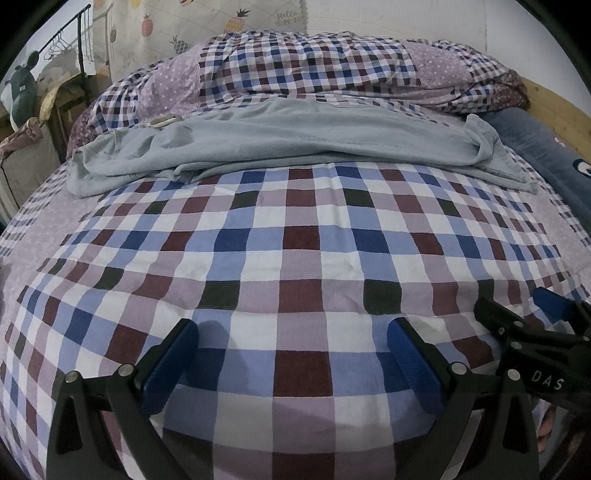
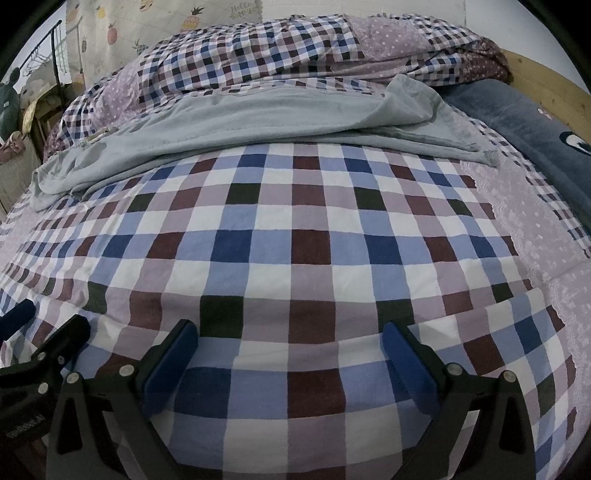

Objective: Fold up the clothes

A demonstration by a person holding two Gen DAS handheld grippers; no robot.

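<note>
While I hover low over the bed (image 1: 295, 258), its checked sheet (image 2: 295, 240) of blue, maroon, white and lilac squares fills nearly all of both views. At the far end a duvet (image 1: 314, 70) in a smaller check with lilac dotted panels lies bunched across the head of the bed. Behind it hangs a curtain (image 1: 207, 26) printed with pineapples and the words "Hello Summer". On the right edge, against a wooden board (image 2: 546, 85), lies a dark blue blanket (image 2: 517, 118) with a white motif I cannot make out.

A grey garment (image 1: 295, 136) lies rumpled on the sheet just in front of the duvet, its long axis running left to right across the bed. Its right end is folded over into a raised flap; its left end trails toward the bed's left edge. A small pale tag (image 1: 162, 121) sits near the upper left of it; I cannot read it. It lies well ahead of both of my tools, apart from them.

My left gripper (image 1: 293, 354) has its blue-padded fingers (image 1: 170, 365) spread wide, holding nothing. My right gripper (image 2: 290, 358) is likewise spread and empty, just beside the left one. In the left view, the right gripper's body bears the letters "DAS".
</note>
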